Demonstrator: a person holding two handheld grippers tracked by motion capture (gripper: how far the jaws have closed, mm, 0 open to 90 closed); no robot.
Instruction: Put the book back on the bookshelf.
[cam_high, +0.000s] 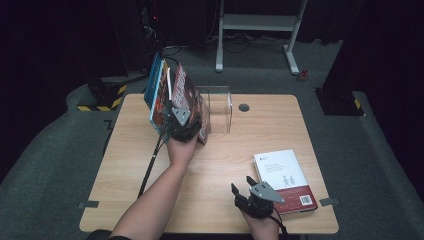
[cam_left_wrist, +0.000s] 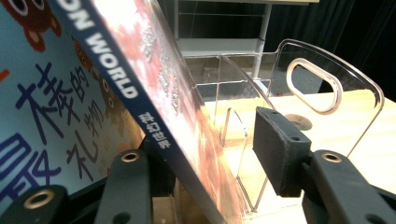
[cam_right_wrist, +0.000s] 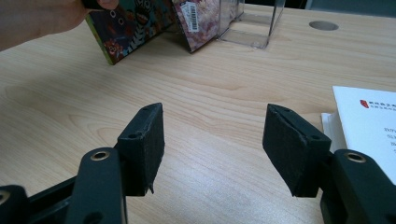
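Several books lean to the left against a clear acrylic holder at the back of the wooden table. My left gripper is at their near edges. In the left gripper view a book with a dark blue spine passes between the jaws of my left gripper. The right pad stands clear of its glossy cover, so that gripper is open. A light blue book leans behind it. My right gripper rests open near the front edge, nothing between its pads, just left of a white book lying flat.
A round cable hole sits in the tabletop right of the holder. A white desk frame stands on the floor behind the table. In the right gripper view, a hand reaches to the leaning books. Bare wood lies between the two grippers.
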